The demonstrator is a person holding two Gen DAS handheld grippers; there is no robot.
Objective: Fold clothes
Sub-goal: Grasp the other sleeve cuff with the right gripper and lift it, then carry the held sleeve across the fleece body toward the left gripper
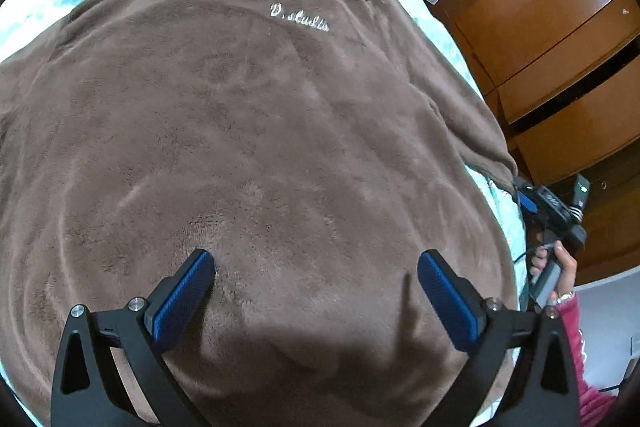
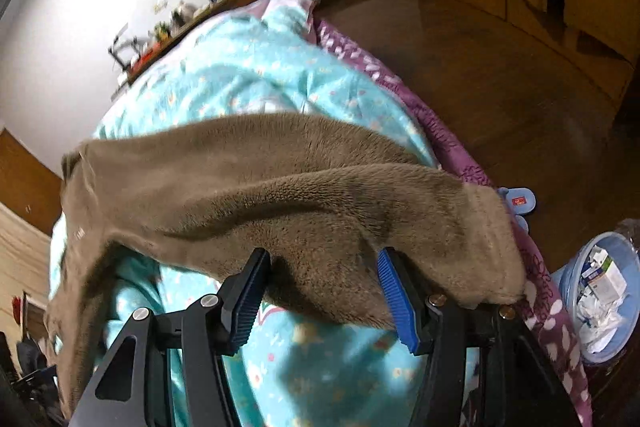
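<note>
Garment: a brown fleece top [image 1: 256, 131] is seen spread flat across the bed, its white embroidered lettering [image 1: 299, 17] toward the far side.
Bed: a turquoise patterned quilt [image 2: 256, 75] is shown beneath the top, with a purple patterned sheet [image 2: 448, 139] along its right edge.
Left gripper [image 1: 316, 267]: held just above the near part of the top, its jaws spread wide, nothing caught between the blue pads [image 1: 182, 301].
Right gripper [image 2: 324, 267]: jaws are seen moderately apart around a raised fold of the brown fleece; whether the cloth is pinched cannot be told, as the fabric is draped over the right finger.
Sleeve [image 2: 472, 235]: a brown sleeve is lifted off the quilt at the near right, its cuff hanging beside the purple sheet.
Person: a hand [image 1: 558, 269] with a red sleeve is shown at the right edge of the left wrist view, gripping the other tool's handle.
Room: a wooden wardrobe [image 1: 560, 39] is seen at the far right, a blue bin of paper waste [image 2: 600, 291] on the floor, and a cluttered shelf [image 2: 188, 23] along the far wall.
</note>
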